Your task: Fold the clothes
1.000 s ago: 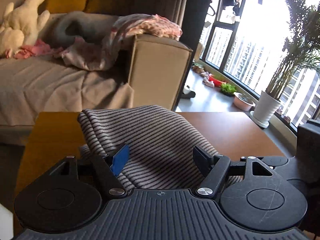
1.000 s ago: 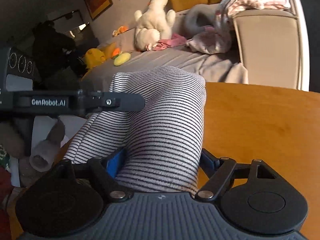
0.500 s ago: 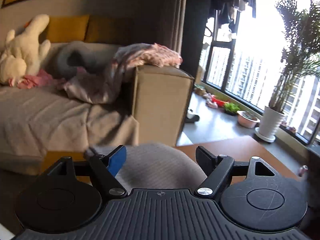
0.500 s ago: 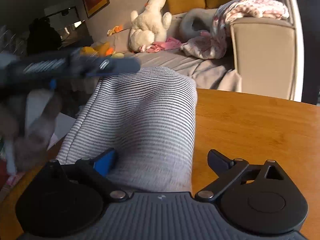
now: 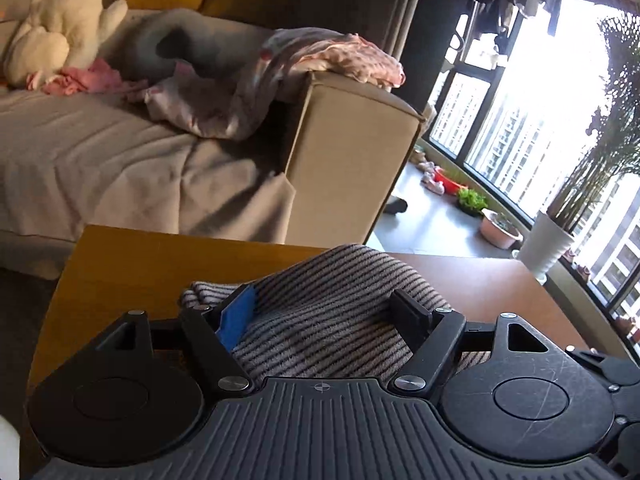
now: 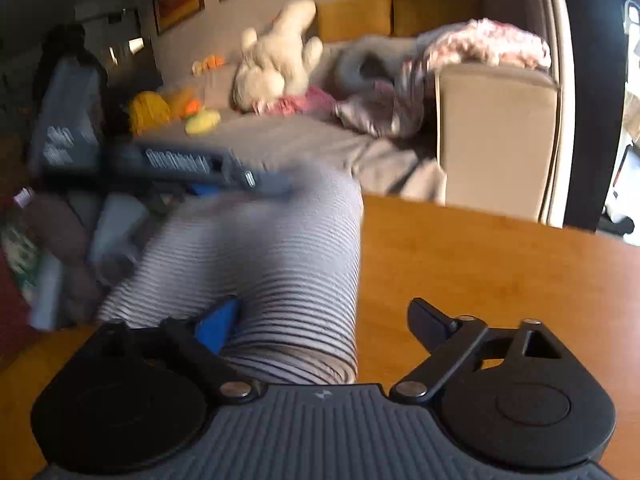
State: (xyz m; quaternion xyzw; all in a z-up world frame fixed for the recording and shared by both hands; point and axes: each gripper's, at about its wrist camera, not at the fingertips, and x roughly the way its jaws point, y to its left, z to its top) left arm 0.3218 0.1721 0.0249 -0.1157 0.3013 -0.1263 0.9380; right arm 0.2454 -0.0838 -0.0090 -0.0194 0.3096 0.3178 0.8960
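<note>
Left wrist view shows our left gripper (image 5: 324, 312) with fingers apart over the striped garment (image 5: 332, 304), right gripper (image 6: 320, 324) likewise unclasped, so we judge the folding nearly finished, with only tidying left.

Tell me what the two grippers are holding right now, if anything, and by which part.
Nothing is held. Both the left gripper and right gripper are open, and the striped garment lies on the table.
</note>
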